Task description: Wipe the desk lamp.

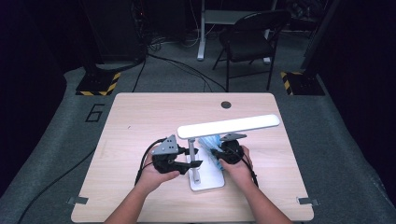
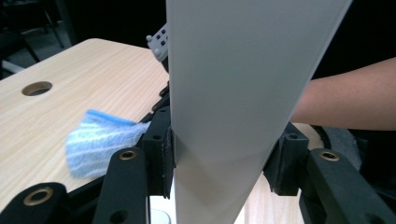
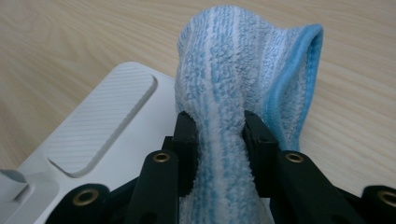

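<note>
Cloth: a blue-and-white striped cloth (image 3: 236,70) stands bunched up out of the right gripper (image 3: 219,140), its jaws pinched narrow on the fold; it hangs over the near right edge of the lamp base (image 3: 100,123), with bare table beyond it.
Lamp: a white desk lamp (image 1: 229,126) stands at the middle of the wooden table (image 1: 140,121), its long flat head running left to right, slightly uphill to the right, above both grippers.
Left gripper: the left gripper (image 2: 219,158) has its pads set either side of a broad white lamp panel (image 2: 243,84), jaws about half open; the left pad looks to be touching, the right looks close, so it reads as a steadying hold.
Key relation: the cloth sits just right of the lamp's thin post (image 1: 193,158), below the head, and the right hand (image 1: 236,163) is the nearer one to the base.
Likely next: a wipe of the base or post would run leftward from the cloth, while the left hand (image 1: 156,175) keeps the lamp from tipping.
</note>
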`<state>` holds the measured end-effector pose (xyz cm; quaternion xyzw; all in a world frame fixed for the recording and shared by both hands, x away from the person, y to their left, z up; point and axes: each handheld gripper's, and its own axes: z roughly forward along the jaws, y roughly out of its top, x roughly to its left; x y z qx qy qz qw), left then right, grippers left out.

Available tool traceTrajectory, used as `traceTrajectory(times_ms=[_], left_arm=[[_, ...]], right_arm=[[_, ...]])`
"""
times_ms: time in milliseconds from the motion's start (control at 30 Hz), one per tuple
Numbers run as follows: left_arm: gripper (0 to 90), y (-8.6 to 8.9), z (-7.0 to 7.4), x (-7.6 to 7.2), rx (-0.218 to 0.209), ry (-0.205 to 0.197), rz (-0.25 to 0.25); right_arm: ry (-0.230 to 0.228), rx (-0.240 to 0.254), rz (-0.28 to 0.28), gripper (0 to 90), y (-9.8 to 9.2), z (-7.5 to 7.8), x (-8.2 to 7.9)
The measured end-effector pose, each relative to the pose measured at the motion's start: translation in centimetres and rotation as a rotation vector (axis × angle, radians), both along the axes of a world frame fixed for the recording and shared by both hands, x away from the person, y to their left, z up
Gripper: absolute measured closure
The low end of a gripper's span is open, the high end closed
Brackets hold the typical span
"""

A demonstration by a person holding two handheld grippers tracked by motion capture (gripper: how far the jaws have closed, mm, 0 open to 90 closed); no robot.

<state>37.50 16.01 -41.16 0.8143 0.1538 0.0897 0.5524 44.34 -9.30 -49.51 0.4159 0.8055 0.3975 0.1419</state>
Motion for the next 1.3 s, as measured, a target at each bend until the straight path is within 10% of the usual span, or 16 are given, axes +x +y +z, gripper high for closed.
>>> traceTrajectory(times_ms=[467,867,1300], left_arm=[[52.3,-0.1,0.0,0.2,0.009,-0.018,0.096],[52.2,-0.1,-0.2,0.2,-0.005,-0.005,0.101],[52.4,-0.2,-0.3,0.1,-0.006,-0.01,0.113]], right_arm=[[0.027,-0.074,-0.143,69.3,-1.1,-0.2,0.7],[0.075,-0.026,-0.093,72.3,-0.2,-0.9,0.8],[0.057,-0.024,-0.053,72.8,-1.3,-1.0,-2.9]])
